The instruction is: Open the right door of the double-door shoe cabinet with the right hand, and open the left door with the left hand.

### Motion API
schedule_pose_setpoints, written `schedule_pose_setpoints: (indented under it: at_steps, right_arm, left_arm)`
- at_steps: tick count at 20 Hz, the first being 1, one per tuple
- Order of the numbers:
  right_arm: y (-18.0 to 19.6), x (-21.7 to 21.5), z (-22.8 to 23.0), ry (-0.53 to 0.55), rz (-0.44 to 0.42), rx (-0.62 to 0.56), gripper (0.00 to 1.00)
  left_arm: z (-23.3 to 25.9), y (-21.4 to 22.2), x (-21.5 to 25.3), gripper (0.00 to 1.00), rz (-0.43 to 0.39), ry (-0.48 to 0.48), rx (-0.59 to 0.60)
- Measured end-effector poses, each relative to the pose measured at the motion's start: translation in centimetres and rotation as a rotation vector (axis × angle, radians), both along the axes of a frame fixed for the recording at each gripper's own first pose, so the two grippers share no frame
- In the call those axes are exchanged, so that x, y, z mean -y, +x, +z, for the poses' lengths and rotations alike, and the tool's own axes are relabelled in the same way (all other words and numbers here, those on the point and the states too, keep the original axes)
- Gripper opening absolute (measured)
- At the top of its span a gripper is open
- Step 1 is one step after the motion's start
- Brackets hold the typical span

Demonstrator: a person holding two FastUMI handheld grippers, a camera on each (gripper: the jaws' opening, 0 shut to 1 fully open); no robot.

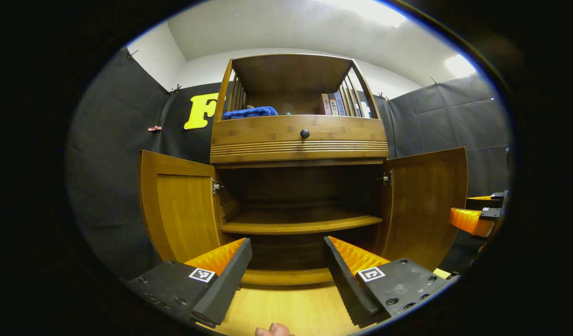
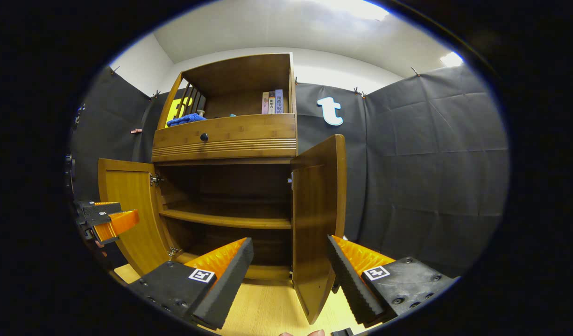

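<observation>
1. Cabinet [image 1: 299, 140]: wooden, standing on a pale wood floor [image 1: 286, 310] against the black cloth wall. Both doors stand open.
2. Left door [image 1: 179, 210]: swung out to the left on its hinge, inner face showing.
3. Right door [image 1: 426, 205]: swung out to the right; in the right gripper view it stands edge-on between my fingers, touching neither.
4. Interior: one shelf [image 1: 300, 223] across the middle.
5. Drawer [image 1: 299, 130] above the doors, with a dark round knob [image 1: 305, 134].
6. Top bay: a blue cloth [image 1: 250, 112] at left, books [image 1: 333, 104] upright at right.
7. My left tool [image 1: 287, 261]: jaws wide, holding nothing, facing the open interior.
8. My right tool [image 2: 290, 261]: jaws wide, holding nothing, near the right door's lower edge.
</observation>
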State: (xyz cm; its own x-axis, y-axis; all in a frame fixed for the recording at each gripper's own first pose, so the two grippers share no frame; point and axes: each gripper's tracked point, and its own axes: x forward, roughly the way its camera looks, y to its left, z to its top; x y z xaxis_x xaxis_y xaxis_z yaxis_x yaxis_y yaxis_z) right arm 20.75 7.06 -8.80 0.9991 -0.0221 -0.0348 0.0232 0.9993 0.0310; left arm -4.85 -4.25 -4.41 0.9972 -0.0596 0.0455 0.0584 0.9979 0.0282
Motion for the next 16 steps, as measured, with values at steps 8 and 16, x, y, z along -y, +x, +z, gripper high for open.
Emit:
schedule_pose_setpoints:
  at_steps: [8, 16]
  right_arm:
    - [0.0, -0.1, 0.5, -0.003, 0.005, 0.014, 1.0]
    - [-0.1, 0.0, 0.4, -0.005, 0.003, 0.013, 0.99]
  left_arm:
    - [-0.1, 0.0, 0.8, 0.95, -0.015, 0.022, 0.004]
    - [-0.7, 0.0, 1.5, 0.95, -0.031, 0.036, -0.011]
